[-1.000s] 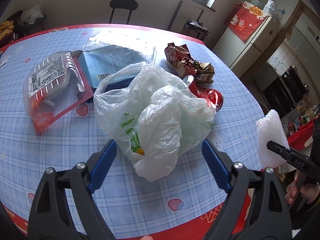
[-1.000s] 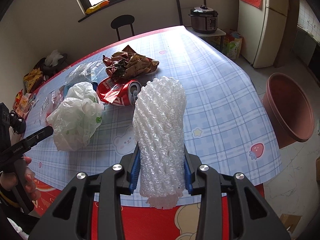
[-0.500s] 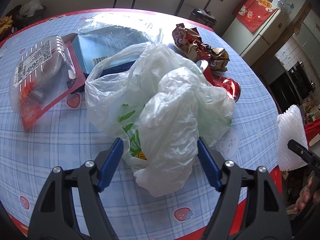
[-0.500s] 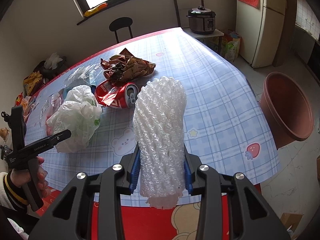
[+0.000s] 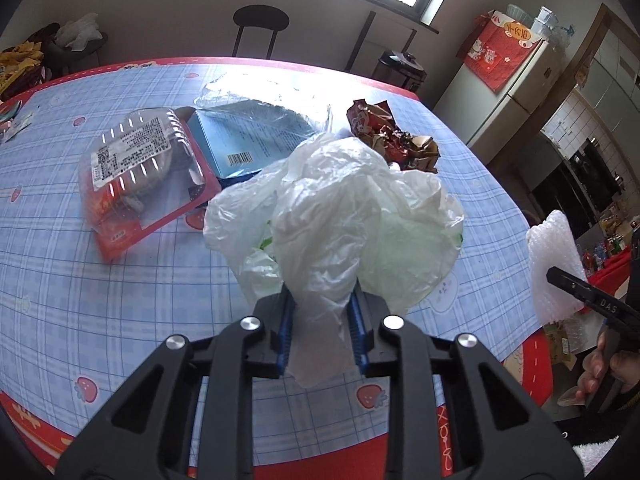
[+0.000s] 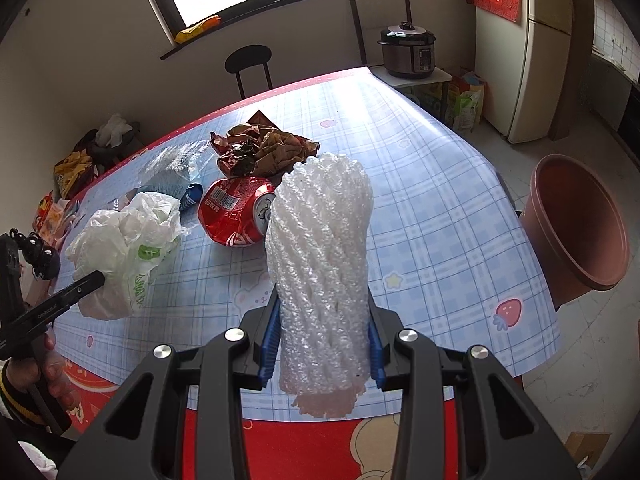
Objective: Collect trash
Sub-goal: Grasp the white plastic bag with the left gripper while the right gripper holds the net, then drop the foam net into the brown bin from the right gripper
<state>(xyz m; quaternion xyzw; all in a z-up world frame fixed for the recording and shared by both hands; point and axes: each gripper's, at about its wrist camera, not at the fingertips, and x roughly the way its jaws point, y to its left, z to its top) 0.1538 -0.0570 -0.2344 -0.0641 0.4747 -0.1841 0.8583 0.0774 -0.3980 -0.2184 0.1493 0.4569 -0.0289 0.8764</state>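
Note:
My left gripper (image 5: pixel 322 320) is shut on the near end of a crumpled white plastic bag (image 5: pixel 344 216), which lies on the blue checked table; the bag also shows in the right wrist view (image 6: pixel 124 248). My right gripper (image 6: pixel 322 344) is shut on a white foam net sleeve (image 6: pixel 320 264), held upright above the table's near edge; the sleeve also shows in the left wrist view (image 5: pixel 554 264). A crushed red can (image 6: pixel 236 216) and crumpled brown wrappers (image 6: pixel 264 152) lie behind the sleeve.
A clear blister pack on red card (image 5: pixel 140 172), a blue box (image 5: pixel 244 140) and clear film (image 5: pixel 272 92) lie at the table's left. A brown tub (image 6: pixel 580 224) stands on the floor to the right. A stool (image 5: pixel 260 28) and a rice cooker (image 6: pixel 408 48) are beyond the table.
My left gripper moved forward around the white plastic bag and closed on its near end. The right gripper kept hold of the foam sleeve, nearly still.

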